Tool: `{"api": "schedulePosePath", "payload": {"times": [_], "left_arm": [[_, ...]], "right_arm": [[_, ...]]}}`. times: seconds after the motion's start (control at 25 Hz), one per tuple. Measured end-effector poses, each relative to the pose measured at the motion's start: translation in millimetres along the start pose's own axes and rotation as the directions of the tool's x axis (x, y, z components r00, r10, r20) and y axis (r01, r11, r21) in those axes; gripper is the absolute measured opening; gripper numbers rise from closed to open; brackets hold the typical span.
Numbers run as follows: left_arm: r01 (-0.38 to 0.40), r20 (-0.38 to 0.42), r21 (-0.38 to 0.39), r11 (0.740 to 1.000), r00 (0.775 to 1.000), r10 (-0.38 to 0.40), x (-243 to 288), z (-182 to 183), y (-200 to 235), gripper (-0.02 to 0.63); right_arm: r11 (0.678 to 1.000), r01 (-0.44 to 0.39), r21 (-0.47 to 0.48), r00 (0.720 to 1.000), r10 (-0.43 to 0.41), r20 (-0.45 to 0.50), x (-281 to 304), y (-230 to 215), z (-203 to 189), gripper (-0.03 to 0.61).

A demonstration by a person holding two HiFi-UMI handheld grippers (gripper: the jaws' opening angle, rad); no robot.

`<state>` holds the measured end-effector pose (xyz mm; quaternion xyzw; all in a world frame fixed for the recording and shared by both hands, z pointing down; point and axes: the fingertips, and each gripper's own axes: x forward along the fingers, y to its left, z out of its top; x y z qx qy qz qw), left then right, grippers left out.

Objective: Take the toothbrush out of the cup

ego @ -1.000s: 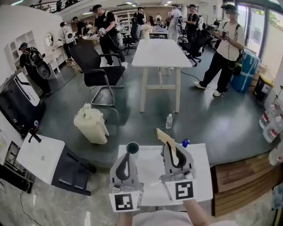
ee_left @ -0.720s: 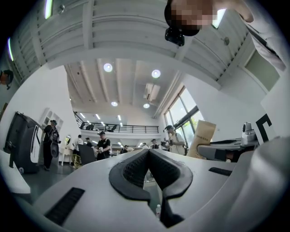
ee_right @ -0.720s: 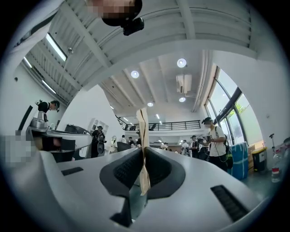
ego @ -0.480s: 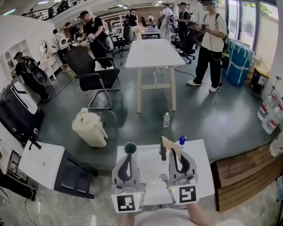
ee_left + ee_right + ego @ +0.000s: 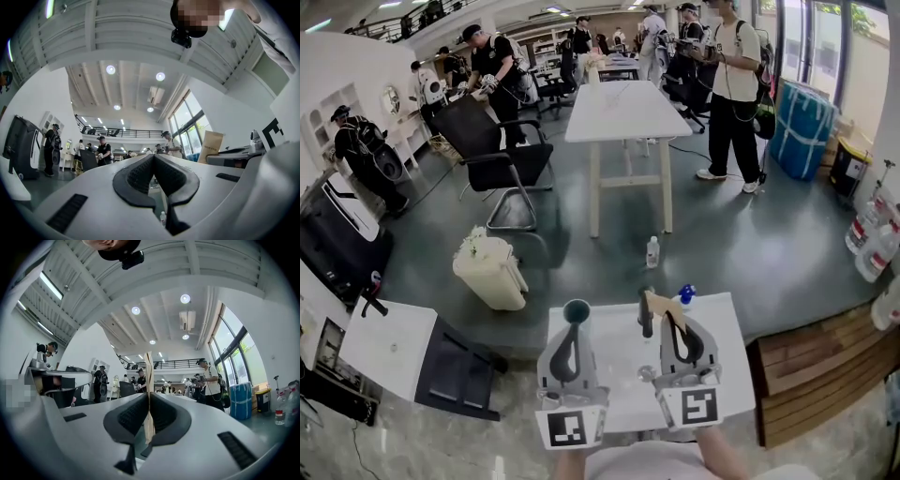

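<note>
Tan toothbrush [image 5: 149, 371], seemingly light and stiff, stands mid-frame pinched low by right tongs [image 5: 148, 401]; left tongs [image 5: 153, 159] closed, empty.

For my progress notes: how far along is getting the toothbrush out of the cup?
Looks done: the right hand-held gripper is shut on a flat tan pack, seemingly the toothbrush, clear of the dark cup. In hand: that pack, above the white table. Left: setting it down. The left hand-held gripper is shut, empty.
</note>
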<state>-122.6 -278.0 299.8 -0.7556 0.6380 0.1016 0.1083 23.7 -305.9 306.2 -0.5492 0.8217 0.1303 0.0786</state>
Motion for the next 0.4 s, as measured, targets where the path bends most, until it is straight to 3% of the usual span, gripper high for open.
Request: {"api": "schedulePosePath", "payload": {"times": [0.4], "left_arm": [[-0.01, -0.001, 0.039, 0.999, 1.0, 0.01, -3.1, -1.5, 4.9, 0.015]], "right_arm": [[1.0, -0.009, 0.006, 1.0, 0.009, 0.008, 0.9, 2.8, 5.9, 0.011]]}}
